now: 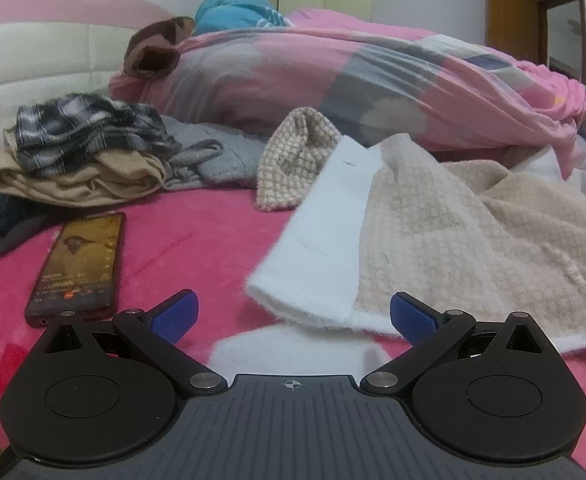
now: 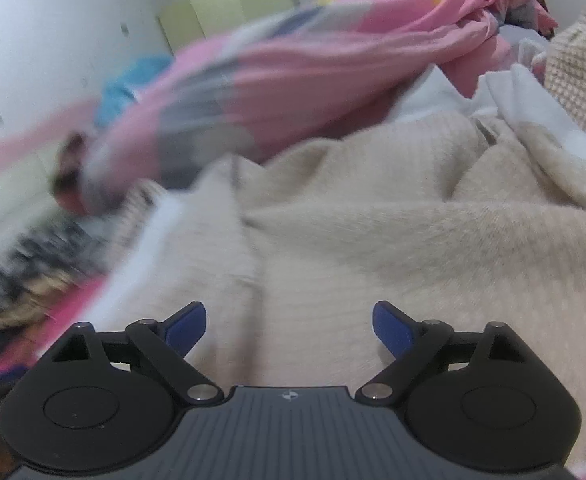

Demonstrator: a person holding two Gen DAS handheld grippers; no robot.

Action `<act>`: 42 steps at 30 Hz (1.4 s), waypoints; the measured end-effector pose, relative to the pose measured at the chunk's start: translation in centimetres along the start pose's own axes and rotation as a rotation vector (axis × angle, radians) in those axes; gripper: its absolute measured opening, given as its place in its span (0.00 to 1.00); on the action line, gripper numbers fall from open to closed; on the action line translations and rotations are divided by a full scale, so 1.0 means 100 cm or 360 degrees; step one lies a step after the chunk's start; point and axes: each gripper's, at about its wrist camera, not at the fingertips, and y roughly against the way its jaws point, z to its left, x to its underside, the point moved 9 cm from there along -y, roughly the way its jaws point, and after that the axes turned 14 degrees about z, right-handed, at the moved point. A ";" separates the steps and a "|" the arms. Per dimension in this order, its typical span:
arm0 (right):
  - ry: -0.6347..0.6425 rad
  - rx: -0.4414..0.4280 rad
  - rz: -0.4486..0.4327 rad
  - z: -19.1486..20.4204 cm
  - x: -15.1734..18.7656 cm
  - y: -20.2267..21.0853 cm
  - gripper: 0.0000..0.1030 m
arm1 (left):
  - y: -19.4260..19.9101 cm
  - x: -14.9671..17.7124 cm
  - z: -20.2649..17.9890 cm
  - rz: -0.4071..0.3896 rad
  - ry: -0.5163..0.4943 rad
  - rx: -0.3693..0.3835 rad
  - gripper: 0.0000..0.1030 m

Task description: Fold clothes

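Garment in hand: I take the cream knit top (image 1: 473, 240) with its white fleecy cuff or hem (image 1: 313, 248) to be the piece I am folding; it lies spread on the pink bed cover (image 1: 197, 240), on the right of the left wrist view, and fills the near ground of the right wrist view.
Left gripper (image 1: 293, 316): my fingers stand wide apart with nothing between the blue pads (image 1: 175, 316); the white edge lies just beyond them, untouched as far as I can judge. I hold it low and near that edge because that is the part I would pick up to fold over.
Right gripper (image 2: 289, 328): jaws spread wide over the cream knit, gripping nothing; the view is blurred at the left, so I read little there.
Why the garment lies so: it is laid out loosely, creased at the far right, not yet flat enough for a clean fold, by my judgement.
Other clothes: a plaid piece (image 1: 89, 132) on a tan one (image 1: 77, 180), with grey cloth (image 1: 213, 156) beside, sit heaped at the far left, apart from my working patch.
Phone (image 1: 79, 262): it lies face up at the near left, just beside my left fingers; I must keep clear of it.
Quilt (image 1: 353, 80): bunched along the far side, walling in the space.
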 end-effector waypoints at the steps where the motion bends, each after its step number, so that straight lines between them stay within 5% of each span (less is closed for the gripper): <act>1: -0.0028 -0.0083 -0.0013 0.007 0.002 0.010 0.91 | -0.002 0.000 0.000 0.0009 0.0009 0.0026 1.00; 6: -0.0027 -0.0465 0.0059 0.047 0.014 0.035 0.92 | -0.007 0.001 -0.001 0.0038 0.0045 0.0108 0.99; 13: -0.0268 -0.0663 0.0397 0.063 0.051 0.003 0.91 | -0.004 0.001 -0.001 0.0019 0.0060 0.0146 0.86; 17: -0.0364 -0.0556 0.0462 0.056 0.054 -0.018 0.85 | -0.010 0.001 0.001 0.0031 0.0093 0.0146 0.65; 24: -0.0533 -0.0393 0.0401 0.037 0.051 -0.034 0.78 | -0.024 -0.005 0.007 0.0019 0.0194 0.0193 0.49; 32: -0.0689 -0.0314 0.0302 0.016 0.041 -0.044 0.57 | -0.032 -0.019 0.004 -0.0031 0.0230 0.0245 0.06; 36: -0.0753 -0.0304 0.0238 0.003 0.035 -0.047 0.42 | -0.024 -0.021 0.002 -0.0078 0.0215 0.0227 0.04; 38: -0.0761 -0.0302 0.0208 -0.002 0.033 -0.047 0.24 | -0.013 -0.023 0.002 -0.0126 0.0210 0.0228 0.03; 42: -0.0687 -0.0348 0.0152 0.000 0.032 -0.032 0.15 | 0.015 -0.028 -0.002 -0.0212 0.0166 0.0225 0.03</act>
